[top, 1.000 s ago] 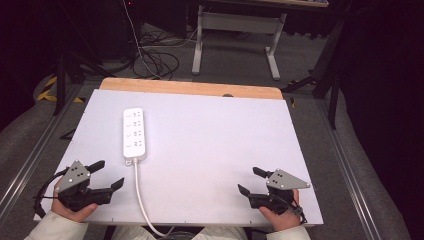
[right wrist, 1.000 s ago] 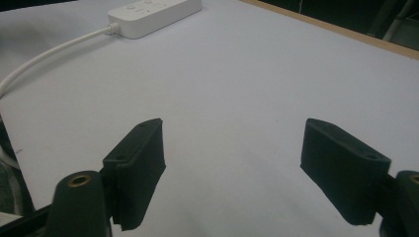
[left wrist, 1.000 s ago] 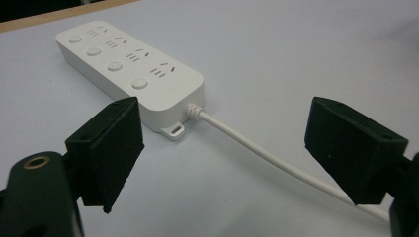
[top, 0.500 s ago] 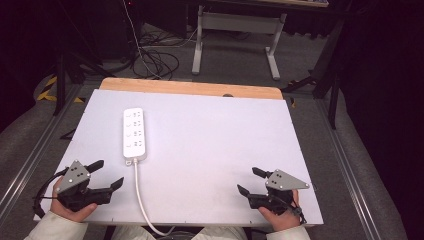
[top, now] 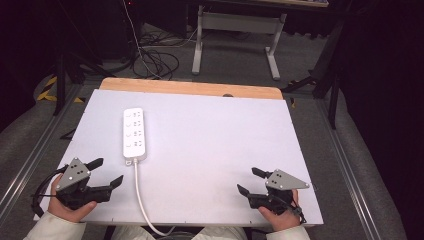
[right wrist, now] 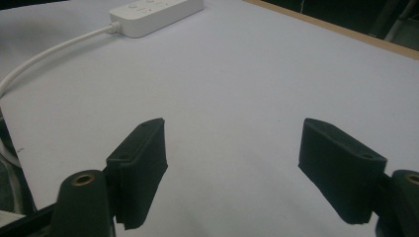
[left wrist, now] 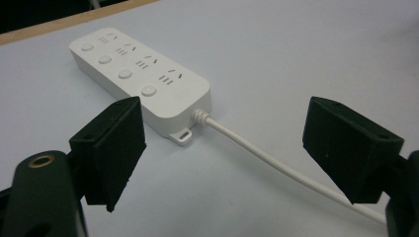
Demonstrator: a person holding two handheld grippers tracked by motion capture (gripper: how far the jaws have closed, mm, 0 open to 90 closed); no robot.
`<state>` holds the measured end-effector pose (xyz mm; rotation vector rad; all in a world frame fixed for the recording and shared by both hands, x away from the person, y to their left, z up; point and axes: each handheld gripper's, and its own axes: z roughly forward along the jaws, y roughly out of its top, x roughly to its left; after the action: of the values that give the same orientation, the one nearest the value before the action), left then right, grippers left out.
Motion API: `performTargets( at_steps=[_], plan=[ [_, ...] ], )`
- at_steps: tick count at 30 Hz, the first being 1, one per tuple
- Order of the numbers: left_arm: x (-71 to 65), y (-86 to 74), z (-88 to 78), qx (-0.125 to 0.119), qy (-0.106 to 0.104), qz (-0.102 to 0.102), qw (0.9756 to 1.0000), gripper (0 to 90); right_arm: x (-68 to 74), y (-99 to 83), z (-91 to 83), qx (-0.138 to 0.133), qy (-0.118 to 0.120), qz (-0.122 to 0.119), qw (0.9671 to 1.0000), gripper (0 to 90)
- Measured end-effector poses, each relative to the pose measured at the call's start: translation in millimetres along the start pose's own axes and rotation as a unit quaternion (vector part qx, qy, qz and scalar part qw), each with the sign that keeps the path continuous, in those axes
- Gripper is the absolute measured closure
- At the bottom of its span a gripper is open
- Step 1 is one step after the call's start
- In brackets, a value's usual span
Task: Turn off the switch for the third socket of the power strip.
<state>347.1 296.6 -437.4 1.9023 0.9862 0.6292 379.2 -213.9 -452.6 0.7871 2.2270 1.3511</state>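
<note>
Nothing of consequence is seen to have moved over the past second: the left gripper (top: 102,172) and the right gripper (top: 248,181) are held at the near corners of the white table (top: 215,135) exactly as they were in both earlier high views, and the power strip (top: 135,134) has not been shifted. The lack of change is judged to mean that the work is at its very start, with no reach yet begun. Jaws on both grippers are spread wide apart and nothing is held between them, as is shown plainly in each gripper view. The power strip is lying flat ahead of the left gripper and slightly toward its inner side, near but not touching it; from the right gripper it is well apart, far ahead and across the table, and is glimpsed at the top edge of the right gripper view (right wrist: 157,11). Its white cord (top: 140,195) is run back from the strip's near end, past the inner side of the left gripper, and over the near edge of the table. In the left gripper view the strip (left wrist: 141,79) and the cord's strain relief are framed between the open jaws, so the left gripper is judged the likelier one to be brought to it first.
</note>
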Motion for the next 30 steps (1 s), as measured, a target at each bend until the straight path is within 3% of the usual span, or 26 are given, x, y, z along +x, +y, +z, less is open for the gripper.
performTargets(
  at_steps=[7,16,22,30],
  plan=[
    [0.3,13.8,-2.8,0.006,0.004,0.011,0.9999,19.2,0.0,-0.2,0.5,0.0,0.002,0.001,1.0,26.5],
    [7.4,32.8,-2.9,0.015,-0.001,-0.001,0.9999,20.1,-0.1,-0.4,1.6,0.002,0.003,0.004,1.0,26.7],
    [11.0,43.3,-0.3,0.017,-0.016,-0.01,0.9997,20.1,0.1,-0.7,2.2,0.004,0.004,0.001,1.0,26.7],
    [16.6,59.7,5.0,0.02,-0.019,-0.001,0.9996,20.9,0.2,-0.8,2.7,0.004,0.006,0.002,1.0,26.7]
  ],
)
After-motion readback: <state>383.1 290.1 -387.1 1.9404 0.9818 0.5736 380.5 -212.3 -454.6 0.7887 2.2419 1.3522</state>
